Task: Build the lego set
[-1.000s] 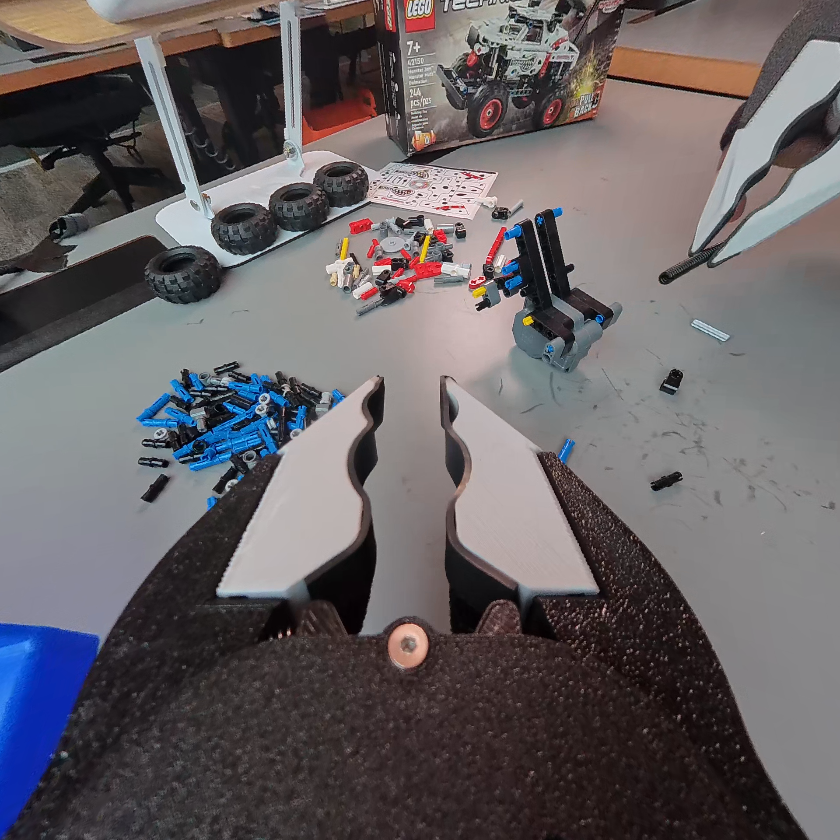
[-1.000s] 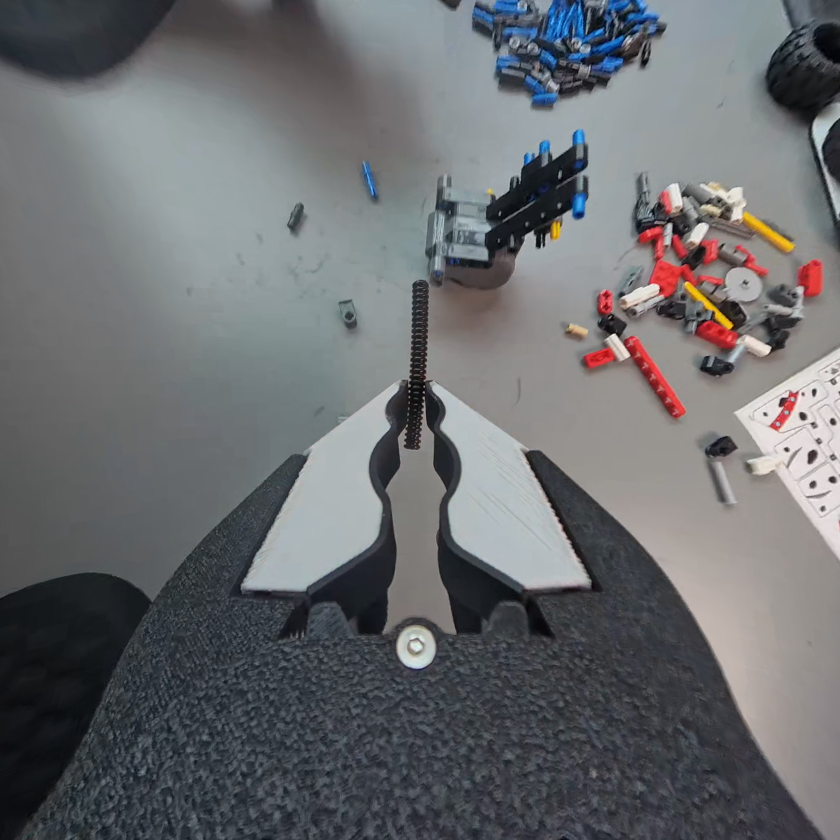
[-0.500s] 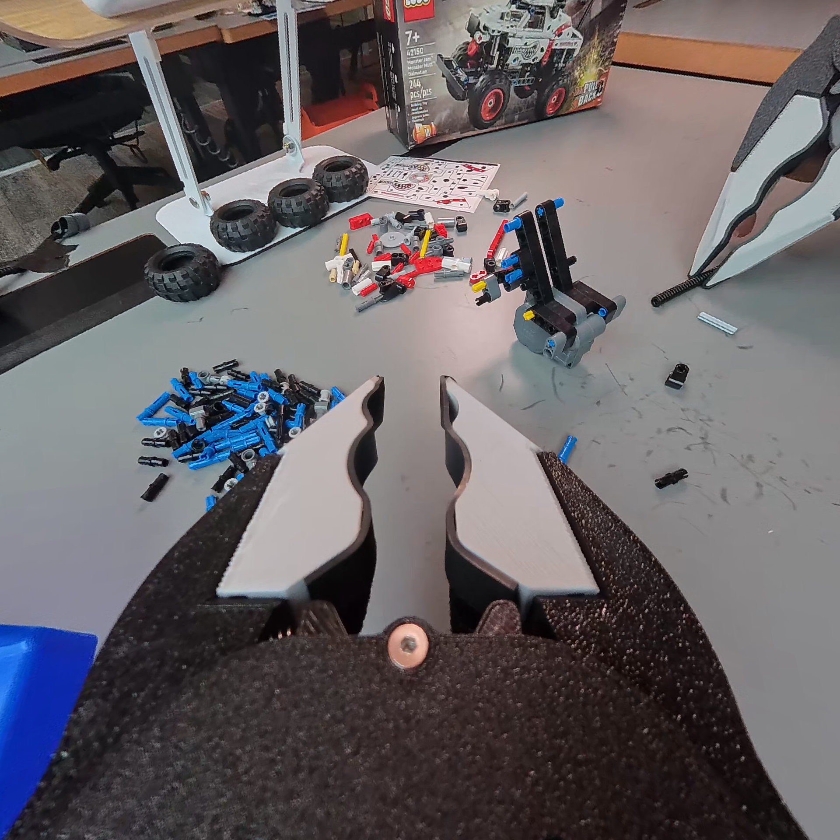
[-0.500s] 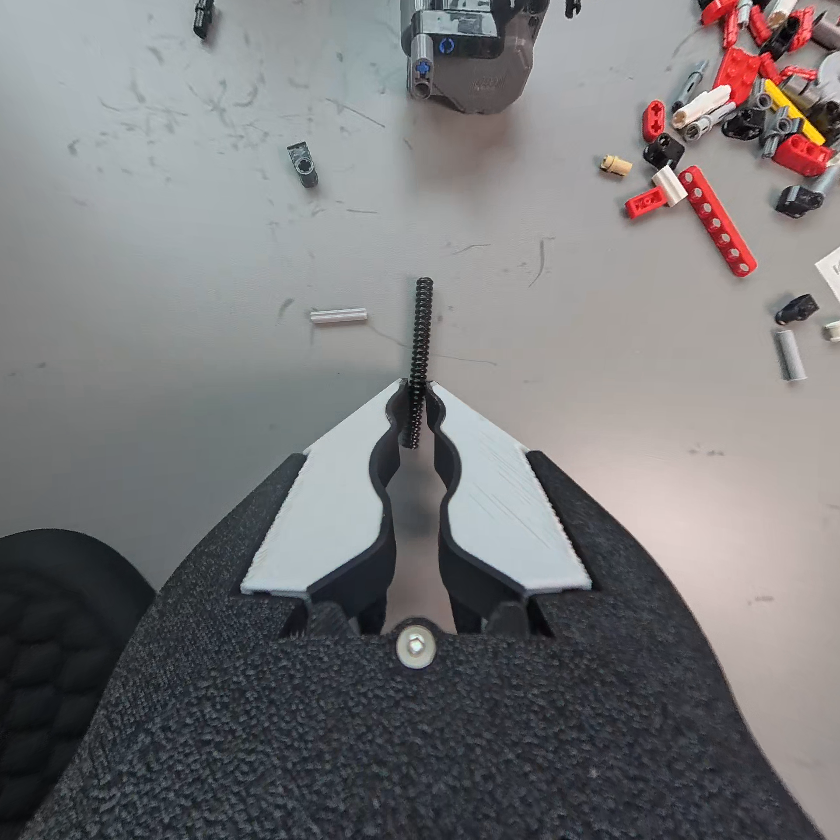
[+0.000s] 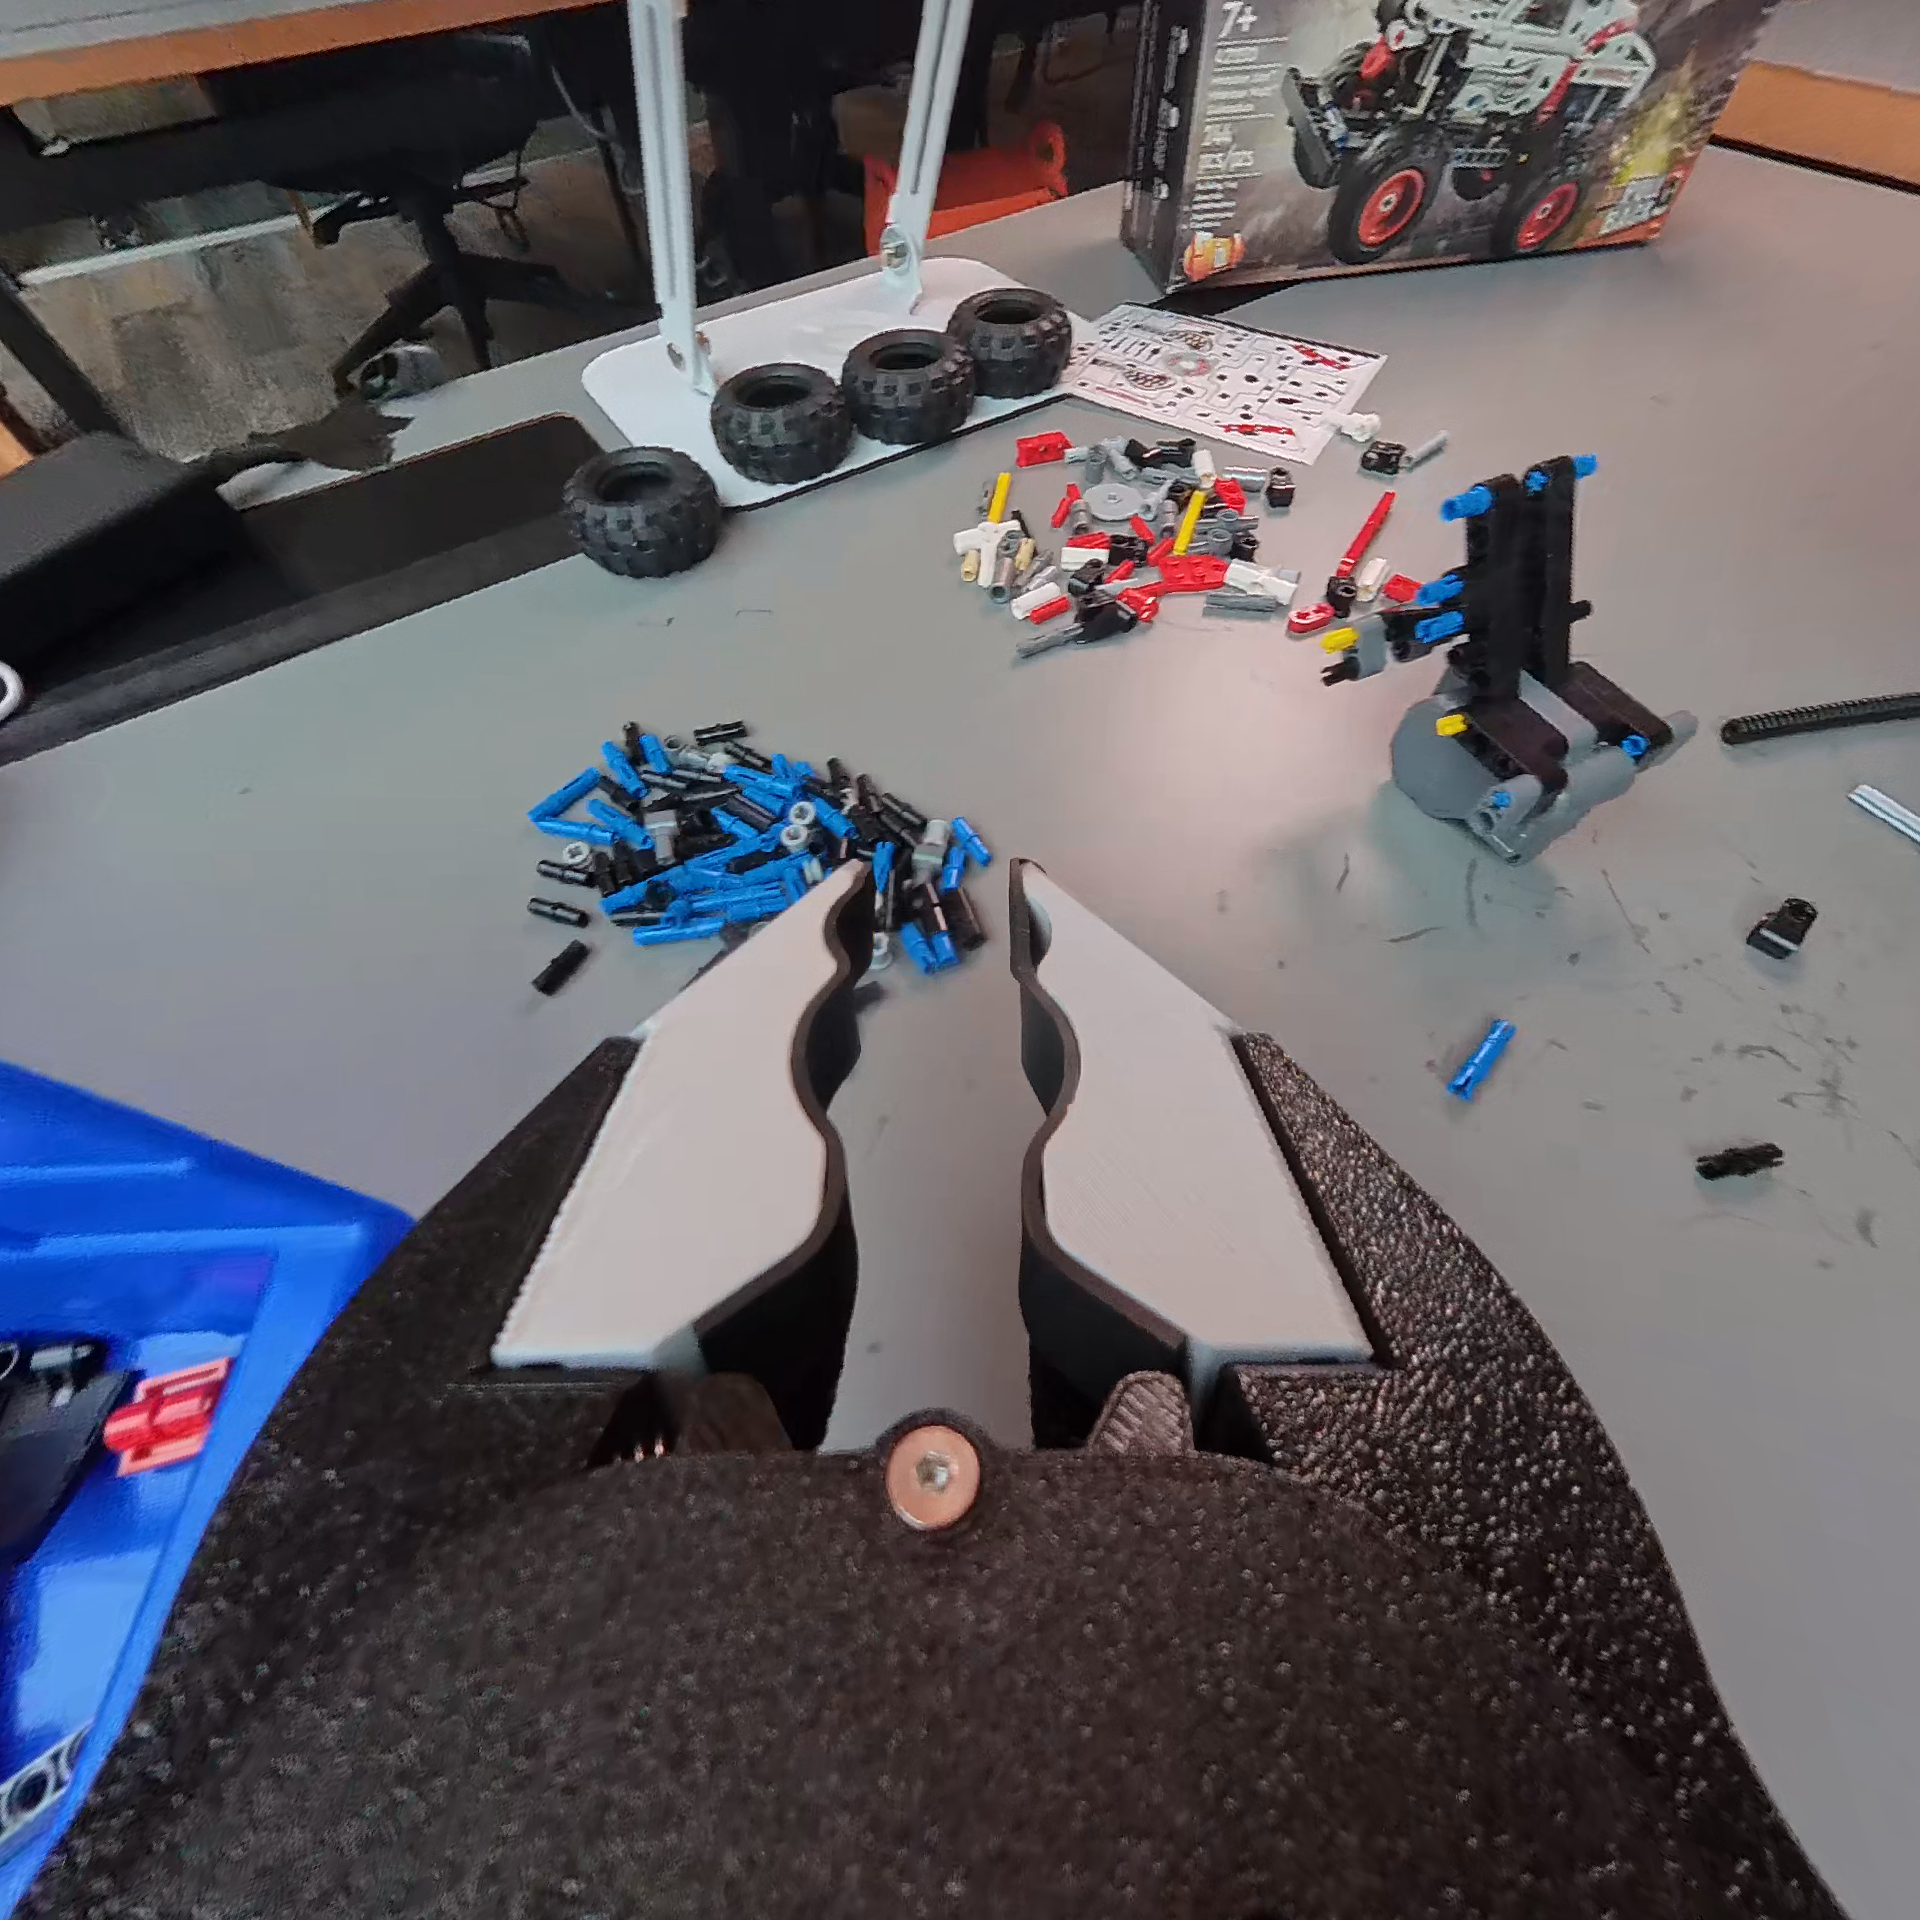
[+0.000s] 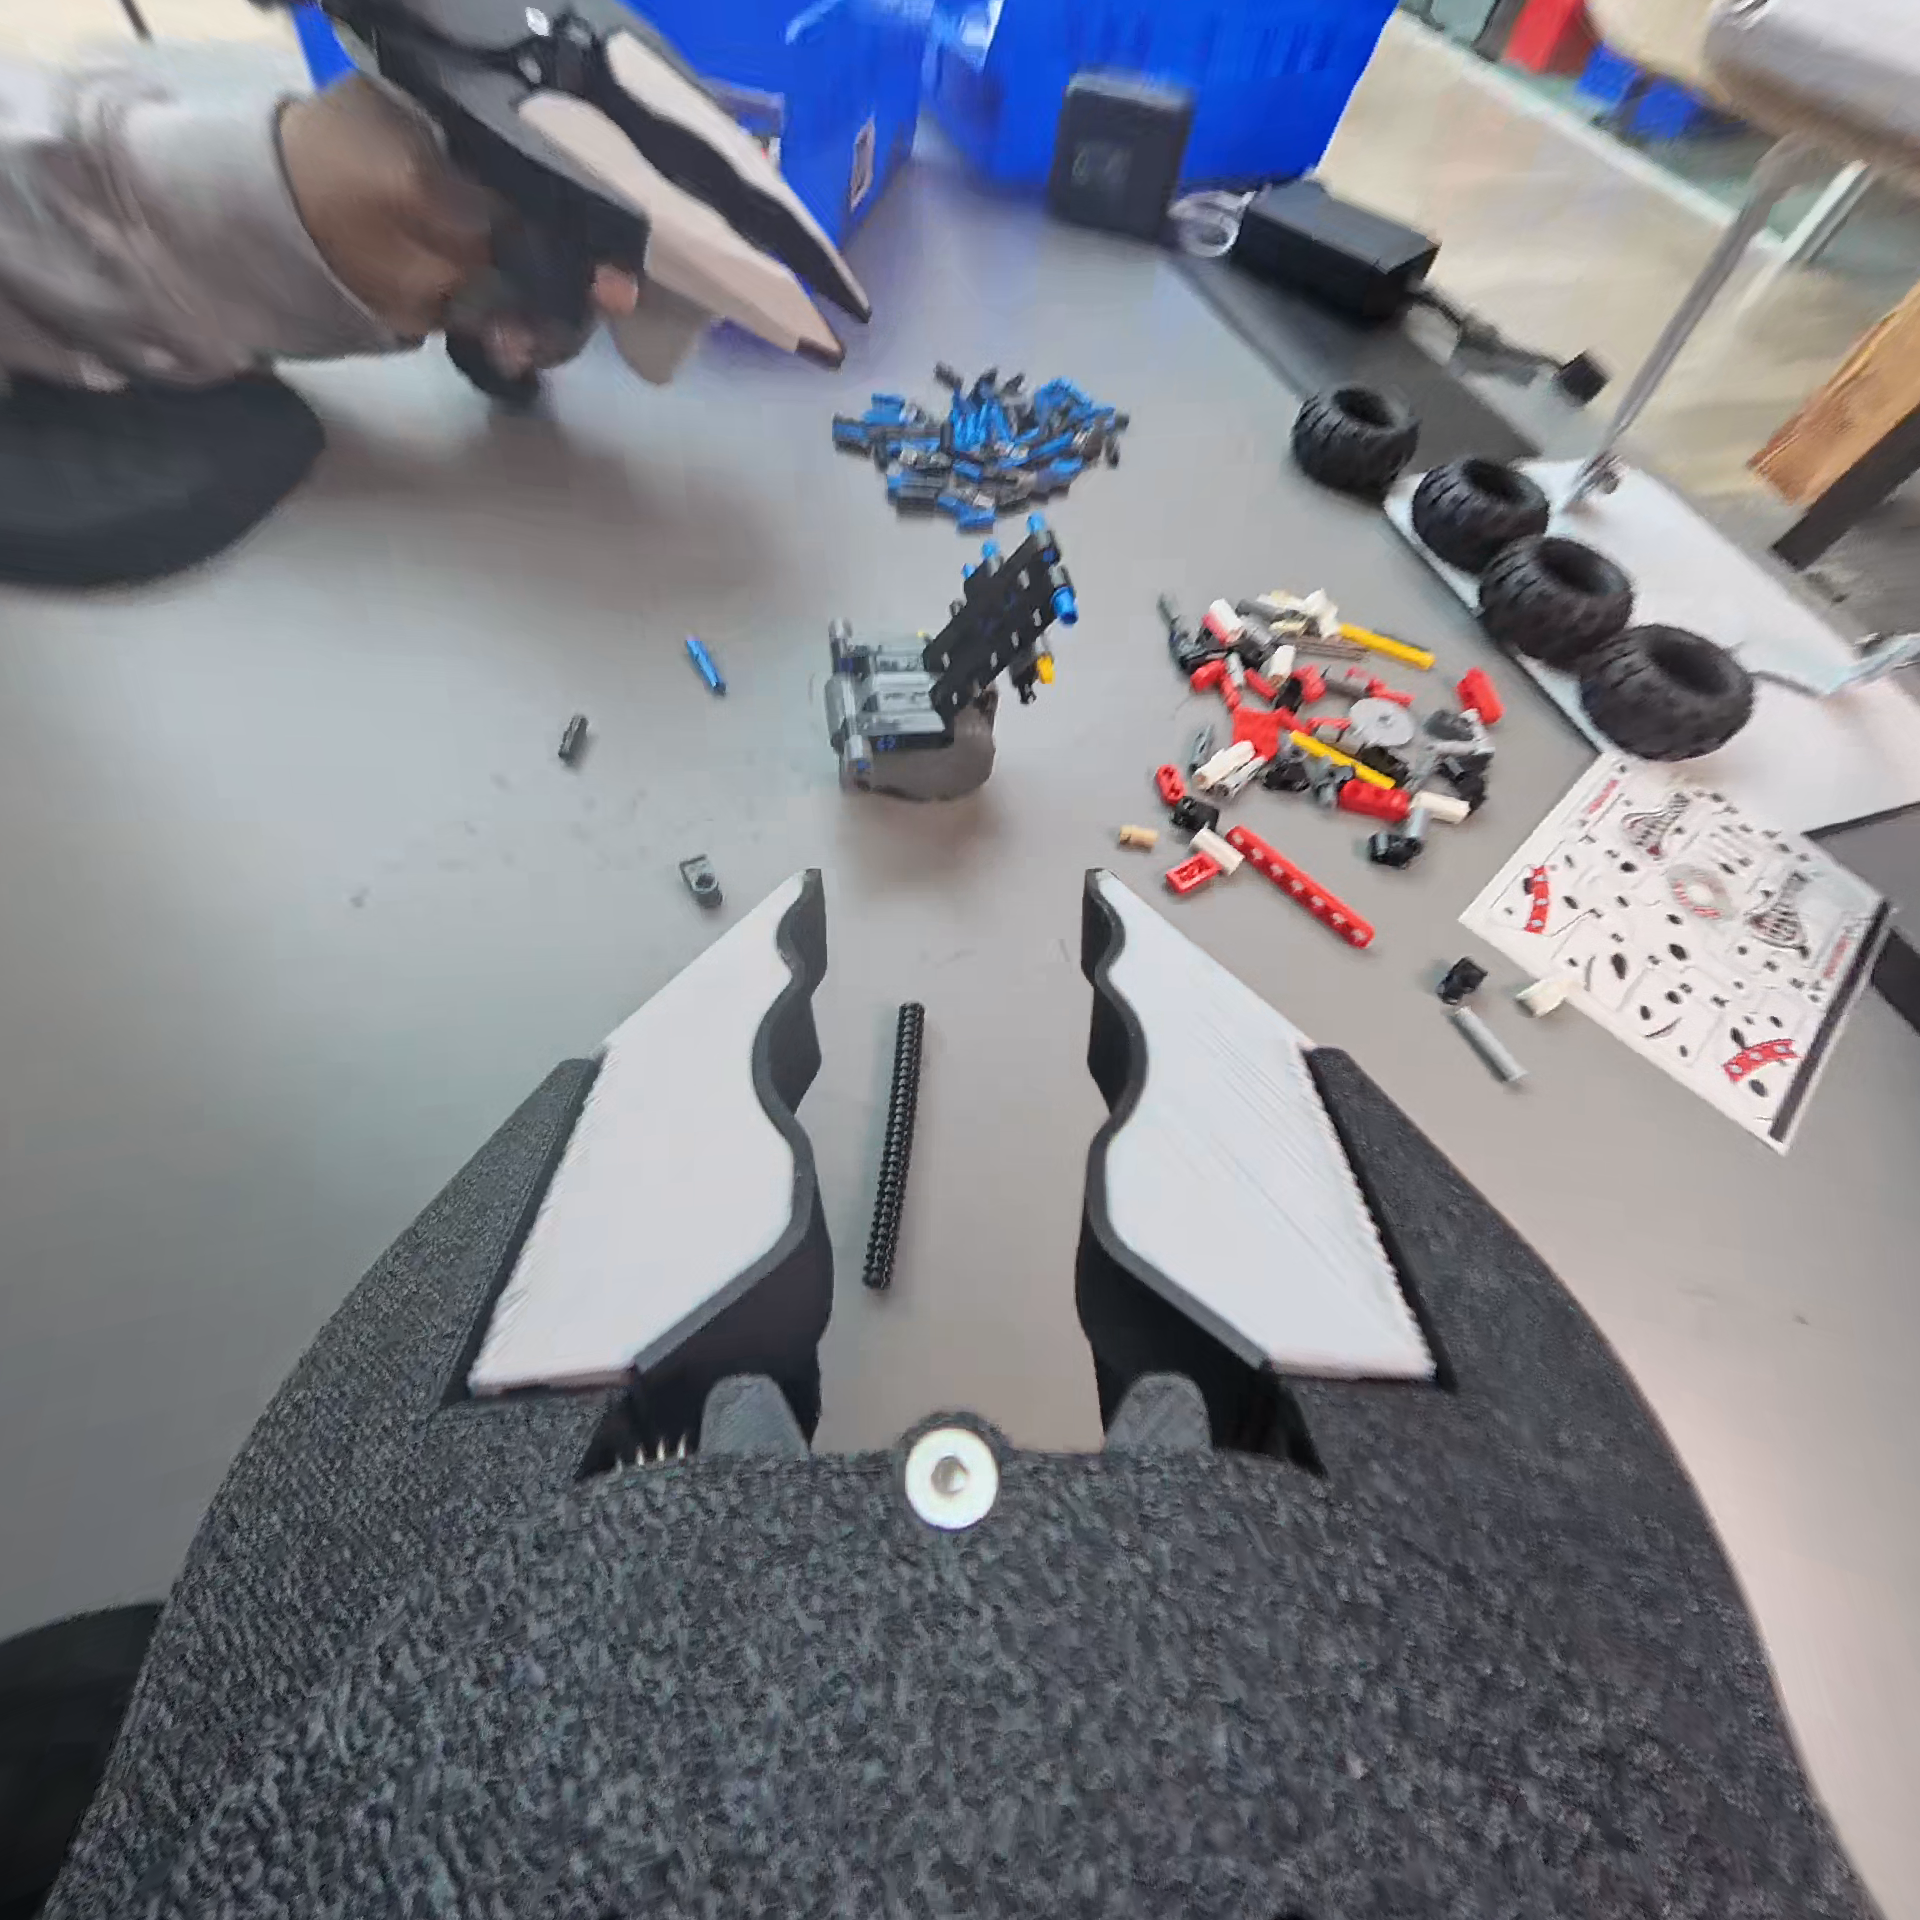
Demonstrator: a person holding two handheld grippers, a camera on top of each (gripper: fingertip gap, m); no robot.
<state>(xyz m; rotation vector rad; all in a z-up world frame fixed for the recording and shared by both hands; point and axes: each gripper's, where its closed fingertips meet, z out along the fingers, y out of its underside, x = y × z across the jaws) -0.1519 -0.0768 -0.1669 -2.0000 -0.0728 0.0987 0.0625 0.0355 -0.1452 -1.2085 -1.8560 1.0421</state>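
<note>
your right gripper (image 6: 953, 894) is spread wide, empty; black ribbed hose (image 6: 895, 1145) lies loose on the table, lower centre between its fingers. left gripper (image 5: 935, 883) parted, empty, tips over the blue-black pin pile (image 5: 748, 831), likely picking next. partial build (image 6: 940, 686) stands mid-frame.

Grey table (image 5: 312, 935), wooden desk (image 5: 260, 42) behind.

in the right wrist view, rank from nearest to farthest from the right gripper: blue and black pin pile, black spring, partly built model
1. black spring, on the table between the right gripper fingers
2. partly built model, straight ahead
3. blue and black pin pile, beyond the model
</note>
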